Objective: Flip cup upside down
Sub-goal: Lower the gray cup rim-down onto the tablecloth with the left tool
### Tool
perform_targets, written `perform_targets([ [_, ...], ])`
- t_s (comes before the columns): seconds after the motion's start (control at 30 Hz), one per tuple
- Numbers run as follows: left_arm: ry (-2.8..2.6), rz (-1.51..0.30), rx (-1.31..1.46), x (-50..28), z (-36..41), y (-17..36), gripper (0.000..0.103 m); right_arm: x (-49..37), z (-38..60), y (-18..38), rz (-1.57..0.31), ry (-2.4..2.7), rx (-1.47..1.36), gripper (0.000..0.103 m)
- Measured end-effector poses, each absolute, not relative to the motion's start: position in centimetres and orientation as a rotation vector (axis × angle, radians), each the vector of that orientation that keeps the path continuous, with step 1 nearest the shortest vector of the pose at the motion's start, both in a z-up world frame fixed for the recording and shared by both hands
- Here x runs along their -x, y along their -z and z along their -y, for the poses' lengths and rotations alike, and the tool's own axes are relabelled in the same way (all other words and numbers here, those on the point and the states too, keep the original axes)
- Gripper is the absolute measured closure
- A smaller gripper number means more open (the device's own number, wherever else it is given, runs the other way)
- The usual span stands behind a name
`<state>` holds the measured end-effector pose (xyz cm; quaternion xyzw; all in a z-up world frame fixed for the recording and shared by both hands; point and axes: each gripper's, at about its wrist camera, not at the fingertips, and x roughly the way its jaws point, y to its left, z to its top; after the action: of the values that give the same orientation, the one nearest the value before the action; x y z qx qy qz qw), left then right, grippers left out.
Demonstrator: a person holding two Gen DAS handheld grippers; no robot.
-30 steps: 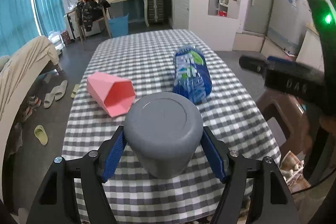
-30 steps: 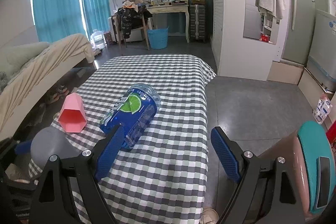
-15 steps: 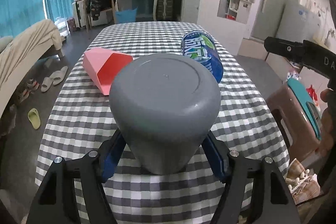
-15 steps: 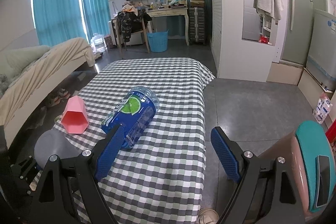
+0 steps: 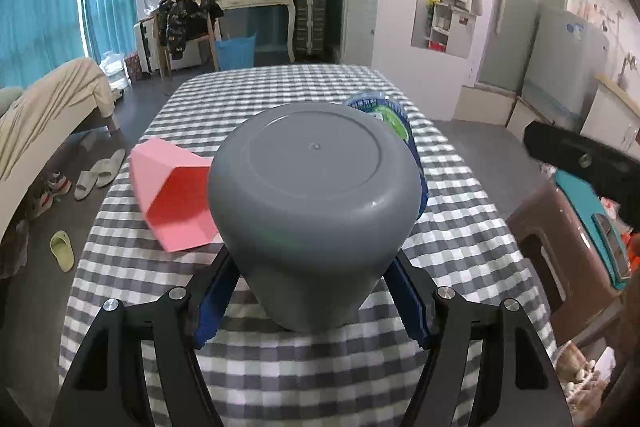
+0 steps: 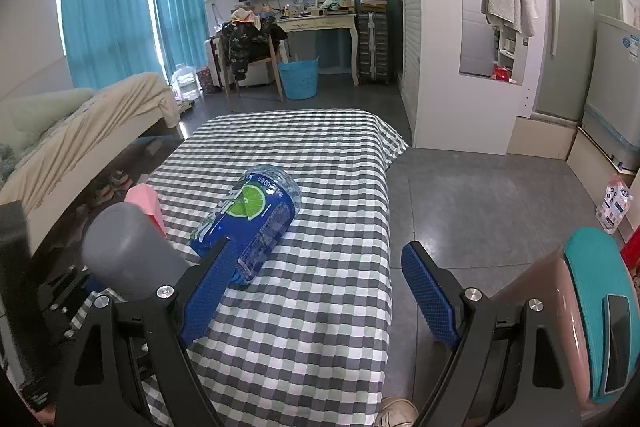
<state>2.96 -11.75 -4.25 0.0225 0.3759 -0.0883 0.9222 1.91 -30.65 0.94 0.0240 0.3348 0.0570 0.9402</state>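
Your left gripper [image 5: 310, 301] is clamped on the grey cup [image 5: 314, 203], base facing the camera, apparently lifted above the tabletop's [image 5: 280, 379] near edge. Your right gripper [image 6: 316, 291] hangs apart, beside the blue bottle [image 6: 250, 223].
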Motion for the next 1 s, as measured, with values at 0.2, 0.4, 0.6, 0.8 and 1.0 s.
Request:
perform_targets([
  [0.2,0.189,-0.765,-0.058,-3.0,12.1,4.9,0.029,-2.0,30.6,-0.9,-0.690,-0.110,-0.050,0.018],
  [0.4,0.195,-0.732,-0.089,-2.2,11.9,3.9,0.015,-2.0,30.7,-1.1,-0.680,-0.110,-0.054,0.018],
  [0.6,0.176,-0.644,-0.117,-0.9,12.0,0.6,0.015,-0.5,30.6,-2.8,-0.611,-0.116,-0.059,0.018],
  [0.8,0.169,-0.525,-0.073,2.2,10.5,-4.0,0.014,2.7,30.4,-5.7,-0.485,-0.107,-0.055,0.018],
  [1.0,0.113,-0.418,-0.045,6.5,7.6,-6.2,0.014,6.6,29.5,-7.9,-0.379,-0.115,-0.058,0.014],
])
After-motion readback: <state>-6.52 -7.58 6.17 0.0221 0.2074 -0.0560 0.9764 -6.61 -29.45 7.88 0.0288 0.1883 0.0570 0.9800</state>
